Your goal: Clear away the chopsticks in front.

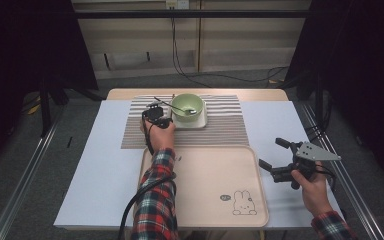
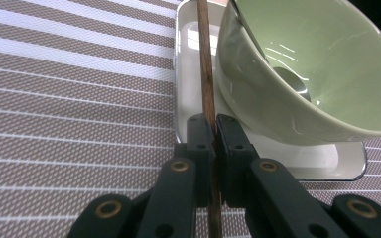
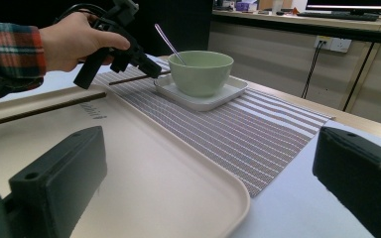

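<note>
We have the left gripper (image 1: 156, 116) out over the striped placemat (image 1: 145, 131), and its jaws are pinched tight on a thin brown chopstick (image 2: 206, 69). In the left gripper view the stick runs straight up between the two black pads, clamped on both sides, and passes just beside the outer wall of the pale green bowl (image 2: 317, 64). That bowl sits on a white square plate (image 2: 188, 94) directly ahead of the jaws, a little to their right, with the chopstick lying across the plate's near rim.

A metal spoon (image 1: 182, 109) leans inside the bowl, its handle rising over the rim towards the left gripper. From the right gripper view we see the held chopstick poking out level behind the left gripper's jaws, above the mat.

Now the right gripper (image 1: 276, 159): it hangs near the right edge of the beige tray (image 1: 200, 200), well apart from the bowl, and its jaws stand wide with nothing between them. In its own view the tray's rim sits between the two spread pads. A second chopstick (image 3: 44, 110) lies on the tray, far off to this gripper's left. A little rabbit drawing (image 1: 244, 202) marks the tray's near corner.
</note>
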Motion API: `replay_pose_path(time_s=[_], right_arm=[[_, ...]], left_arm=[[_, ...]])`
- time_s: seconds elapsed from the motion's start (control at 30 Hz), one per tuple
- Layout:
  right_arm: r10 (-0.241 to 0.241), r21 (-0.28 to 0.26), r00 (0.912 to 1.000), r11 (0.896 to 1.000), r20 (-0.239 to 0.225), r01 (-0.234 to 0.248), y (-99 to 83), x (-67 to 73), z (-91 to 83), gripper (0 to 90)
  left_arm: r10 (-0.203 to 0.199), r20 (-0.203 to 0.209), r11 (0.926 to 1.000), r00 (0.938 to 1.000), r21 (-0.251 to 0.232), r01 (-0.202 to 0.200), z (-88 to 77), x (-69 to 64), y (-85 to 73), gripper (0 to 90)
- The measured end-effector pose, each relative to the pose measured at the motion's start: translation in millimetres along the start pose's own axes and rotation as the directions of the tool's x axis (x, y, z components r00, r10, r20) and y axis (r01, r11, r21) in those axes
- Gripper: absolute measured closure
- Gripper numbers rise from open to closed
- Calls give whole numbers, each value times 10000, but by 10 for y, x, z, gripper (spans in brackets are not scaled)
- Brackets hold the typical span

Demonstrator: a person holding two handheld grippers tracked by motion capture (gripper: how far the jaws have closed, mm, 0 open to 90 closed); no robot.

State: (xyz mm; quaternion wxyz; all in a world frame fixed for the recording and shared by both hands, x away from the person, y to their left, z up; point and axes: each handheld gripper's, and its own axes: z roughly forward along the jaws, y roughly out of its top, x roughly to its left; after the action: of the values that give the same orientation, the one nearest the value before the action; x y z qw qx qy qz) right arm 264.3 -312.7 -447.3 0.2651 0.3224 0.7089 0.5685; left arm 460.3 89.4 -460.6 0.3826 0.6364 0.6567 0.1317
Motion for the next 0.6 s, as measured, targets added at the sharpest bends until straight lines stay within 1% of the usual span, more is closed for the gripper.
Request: replay_pose_path(time_s=[0.07, 0.17, 0.23, 0.27, 0.33, 0.37, 0.43, 0.47, 0.6], right_arm=[[24, -2, 10000, 10000, 16, -24, 0, 1, -1, 0], [47, -20, 10000, 10000, 13, -47, 1, 3, -3, 0], [39, -24, 10000, 10000, 20, -39, 2, 1, -2, 0], [32, -38, 10000, 10000, -17, -32, 1, 0, 0, 0], [41, -29, 10000, 10000, -39, -41, 1, 0, -2, 0], [41, -29, 10000, 10000, -39, -41, 1, 0, -2, 0], [59, -16, 10000, 10000, 21, -59, 2, 2, -5, 0], [60, -18, 10000, 10000, 18, -60, 2, 2, -4, 0], [31, -9, 10000, 10000, 7, -31, -1, 5, 2, 0]], left_arm=[[-79, 43, 9999, 10000, -87, 80, -44, 24, 0, 853], [-214, 190, 9998, 9996, -24, 214, -112, 53, 0, 853], [-254, 197, 9997, 9995, -8, 255, -139, 62, -1, 853], [-418, 273, 9991, 9988, -16, 418, -181, 80, -2, 854], [-507, 315, 9987, 9982, -33, 508, -223, 99, -6, 854], [-507, 315, 9987, 9982, -33, 508, -223, 99, -6, 854], [-500, 480, 9987, 9976, -14, 501, -298, 133, -14, 854], [-584, 496, 9982, 9971, -64, 588, -319, 138, -17, 854], [-653, 549, 9979, 9963, 20, 653, -409, 191, -42, 853]])
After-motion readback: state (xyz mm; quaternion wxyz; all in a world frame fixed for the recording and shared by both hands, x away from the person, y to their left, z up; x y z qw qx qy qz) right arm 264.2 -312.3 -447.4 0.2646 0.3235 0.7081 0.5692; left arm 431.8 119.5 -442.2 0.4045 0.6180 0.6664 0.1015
